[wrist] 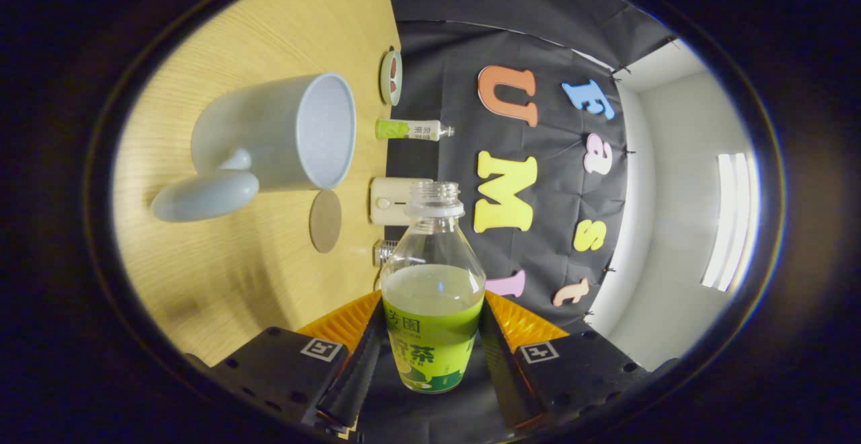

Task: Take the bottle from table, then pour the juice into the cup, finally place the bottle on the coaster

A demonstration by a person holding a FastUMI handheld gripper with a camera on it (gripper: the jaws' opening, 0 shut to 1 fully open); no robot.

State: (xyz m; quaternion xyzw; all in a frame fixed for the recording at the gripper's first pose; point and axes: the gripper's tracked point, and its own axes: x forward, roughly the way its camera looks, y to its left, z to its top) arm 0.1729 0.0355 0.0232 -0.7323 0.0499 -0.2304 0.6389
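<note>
Gripping the uncapped bottle [433, 309] w/ both fingers [363, 356] of the gripper [430, 363] pressed on its label, rolled sideways; cup [296, 131] sits beyond, coaster [325, 220] beside it. Bring mouth over rim first, then tip slowly

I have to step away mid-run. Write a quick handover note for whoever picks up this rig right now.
Gripper: shut on the bottle, uncapped, part full of juice, lifted and tipped sideways.
Cup: on the table, beyond the fingers; inside looks empty.
Coaster: bare, beside the cup.
Done: bottle taken from the table.
Left: pour the juice into the cup, then set the bottle on the coaster.
</note>
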